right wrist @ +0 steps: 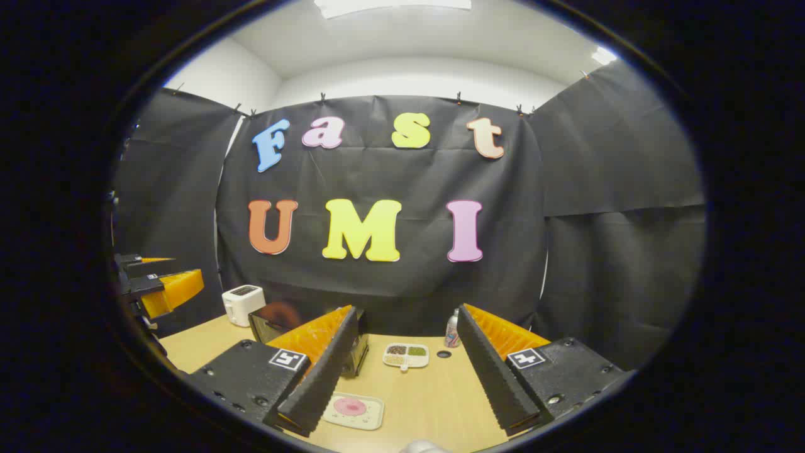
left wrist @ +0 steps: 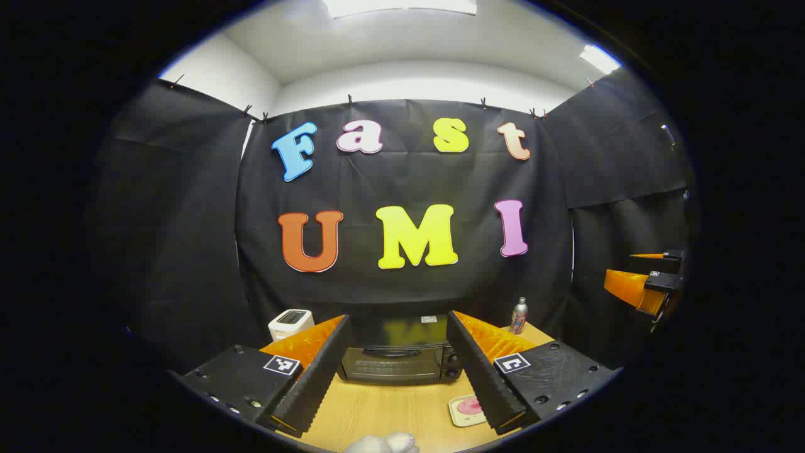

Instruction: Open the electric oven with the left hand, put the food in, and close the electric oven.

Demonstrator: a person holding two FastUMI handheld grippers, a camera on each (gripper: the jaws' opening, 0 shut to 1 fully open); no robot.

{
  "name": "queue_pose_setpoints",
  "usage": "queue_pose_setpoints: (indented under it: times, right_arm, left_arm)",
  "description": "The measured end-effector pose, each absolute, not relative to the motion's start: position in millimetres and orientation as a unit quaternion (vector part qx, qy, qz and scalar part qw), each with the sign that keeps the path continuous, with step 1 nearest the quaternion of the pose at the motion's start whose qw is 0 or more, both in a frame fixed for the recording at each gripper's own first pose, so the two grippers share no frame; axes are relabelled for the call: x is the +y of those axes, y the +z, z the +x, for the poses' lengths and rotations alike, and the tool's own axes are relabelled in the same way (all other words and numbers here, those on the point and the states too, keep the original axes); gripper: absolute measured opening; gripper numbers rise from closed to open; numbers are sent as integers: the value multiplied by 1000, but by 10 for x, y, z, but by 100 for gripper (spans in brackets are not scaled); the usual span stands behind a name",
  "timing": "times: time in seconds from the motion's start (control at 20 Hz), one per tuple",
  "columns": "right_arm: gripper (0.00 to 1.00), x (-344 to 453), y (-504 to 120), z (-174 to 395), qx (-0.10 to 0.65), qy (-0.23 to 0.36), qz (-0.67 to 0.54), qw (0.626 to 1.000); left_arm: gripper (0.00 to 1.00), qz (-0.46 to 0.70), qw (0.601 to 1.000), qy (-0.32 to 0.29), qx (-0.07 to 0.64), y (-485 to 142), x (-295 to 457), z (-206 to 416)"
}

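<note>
Left gripper view: your left gripper (left wrist: 397,368) was held above the near edge of the wooden table (left wrist: 390,409), its two black-and-orange fingers spread wide and holding nothing. Between those fingers, at the back of the table against the booth wall, stood the electric oven (left wrist: 395,365), a dark box with its glass door closed and its handle across the top of the door. A white toaster (left wrist: 290,323) stood to the oven's left, and a slim spray can (left wrist: 519,316) stood to its right, near the table's far corner. On the table in front of the oven, just beside the right-hand finger, lay a pale tray carrying the food (left wrist: 468,406), a pink round item. Your right gripper (left wrist: 648,283) showed at the right edge, raised well clear of the table.

Right gripper view: your right gripper (right wrist: 402,368) was likewise wide open and empty. The food (right wrist: 350,406) on its tray lay near the left-hand finger, in front of the oven (right wrist: 277,321), which was partly hidden by that finger. A white divided dish (right wrist: 406,355) of small dark and green portions sat farther back, the spray can (right wrist: 451,329) beyond it, and the toaster (right wrist: 243,303) at the left. Your left gripper (right wrist: 160,283) appeared at the left edge.
</note>
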State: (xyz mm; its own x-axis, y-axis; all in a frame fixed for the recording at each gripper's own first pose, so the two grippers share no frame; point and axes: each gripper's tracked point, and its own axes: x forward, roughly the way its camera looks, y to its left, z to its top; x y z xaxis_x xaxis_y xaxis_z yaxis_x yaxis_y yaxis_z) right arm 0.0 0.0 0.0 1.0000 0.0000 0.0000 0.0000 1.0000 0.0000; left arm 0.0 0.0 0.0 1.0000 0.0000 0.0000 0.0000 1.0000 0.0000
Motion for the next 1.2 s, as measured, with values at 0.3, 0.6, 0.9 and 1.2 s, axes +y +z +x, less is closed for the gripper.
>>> queue_pose_setpoints:
  times: [0.3, 0.6, 0.9, 1.2]
  right_arm:
    - [100, 84, -30, 2, 1, 3, 4, 1000]
    - [96, 136, -15, 25, 0, 3, 0, 1000]
    - [100, 128, -16, 71, 5, 0, -3, 1000]
    - [100, 44, 23, 82, 9, -16, -9, 1000]
  left_arm:
    - [96, 1, 1000, 8, 3, -6, 142, -32]
    - [96, -3, 1000, 9, 6, -18, 217, 20]
    - [96, 0, 1000, 8, 11, -187, 267, 234]
    - [96, -14, 1000, -2, 22, -487, 262, 654]
